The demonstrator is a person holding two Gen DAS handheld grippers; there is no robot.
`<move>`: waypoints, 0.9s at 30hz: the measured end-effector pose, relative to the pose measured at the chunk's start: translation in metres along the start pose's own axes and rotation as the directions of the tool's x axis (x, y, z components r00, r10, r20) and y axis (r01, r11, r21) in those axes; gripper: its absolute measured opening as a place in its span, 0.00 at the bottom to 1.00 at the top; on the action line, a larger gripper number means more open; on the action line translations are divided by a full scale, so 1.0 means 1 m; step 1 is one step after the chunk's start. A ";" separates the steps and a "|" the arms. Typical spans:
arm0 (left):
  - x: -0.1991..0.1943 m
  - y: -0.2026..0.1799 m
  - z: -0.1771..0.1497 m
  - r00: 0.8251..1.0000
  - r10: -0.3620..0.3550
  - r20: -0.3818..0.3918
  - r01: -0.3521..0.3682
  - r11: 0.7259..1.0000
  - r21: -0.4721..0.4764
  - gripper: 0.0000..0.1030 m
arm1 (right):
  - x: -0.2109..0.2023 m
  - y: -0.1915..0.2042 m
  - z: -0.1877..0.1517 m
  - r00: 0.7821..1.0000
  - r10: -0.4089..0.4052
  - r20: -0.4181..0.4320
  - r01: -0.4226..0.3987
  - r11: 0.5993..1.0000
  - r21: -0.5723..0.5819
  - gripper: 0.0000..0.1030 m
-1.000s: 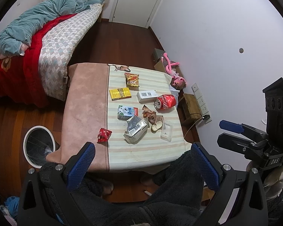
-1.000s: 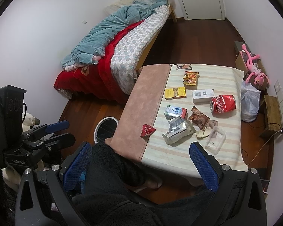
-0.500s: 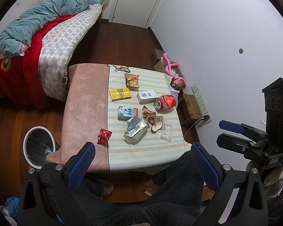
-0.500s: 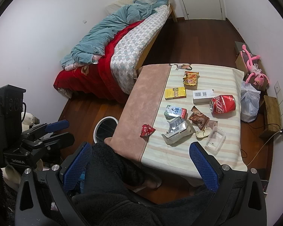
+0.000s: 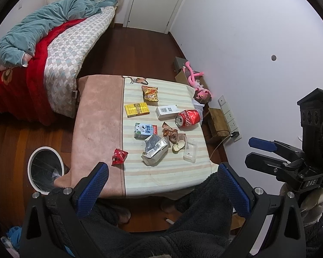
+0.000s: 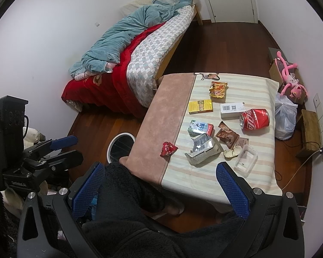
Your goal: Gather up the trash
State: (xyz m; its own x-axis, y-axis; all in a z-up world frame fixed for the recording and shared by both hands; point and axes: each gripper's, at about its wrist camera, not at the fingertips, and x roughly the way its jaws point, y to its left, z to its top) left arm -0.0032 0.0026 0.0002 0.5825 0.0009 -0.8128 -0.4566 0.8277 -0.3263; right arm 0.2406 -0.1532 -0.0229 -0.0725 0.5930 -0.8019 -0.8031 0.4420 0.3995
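Can't read the print on the milk carton (image 5: 145,130) or white box (image 5: 167,111), too small. Near table (image 5: 97,129) edge hidden behind dark fleece in both views. Bin (image 5: 45,169) partly tucked behind the table corner in the right view. Bed (image 5: 43,53) cut off at the left edge. Bag (image 6: 285,118) mostly hidden in the left view.

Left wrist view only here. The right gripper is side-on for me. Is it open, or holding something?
Observer: The right gripper is wide open, with nothing between its fingers.
Operator: What's on the floor past the table on the right side? It's mostly hidden here.
Observer: A white plastic bag stands on the floor beside that edge, just in front of the pink toy.
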 end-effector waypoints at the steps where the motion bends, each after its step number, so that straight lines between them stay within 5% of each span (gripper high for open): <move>1: -0.001 0.000 0.001 1.000 0.000 0.001 0.000 1.000 0.001 1.00 | 0.000 0.000 0.000 1.000 0.000 0.002 0.000 1.000 0.000 1.00; 27: -0.003 -0.002 0.002 1.000 -0.001 0.003 0.001 1.000 0.002 1.00 | 0.000 0.001 -0.001 1.000 0.000 0.001 0.000 1.000 0.003 1.00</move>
State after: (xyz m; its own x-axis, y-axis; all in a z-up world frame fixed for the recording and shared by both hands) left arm -0.0023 0.0019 0.0041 0.5848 0.0018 -0.8111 -0.4544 0.8291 -0.3258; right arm 0.2393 -0.1533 -0.0229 -0.0721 0.5941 -0.8011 -0.8016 0.4435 0.4010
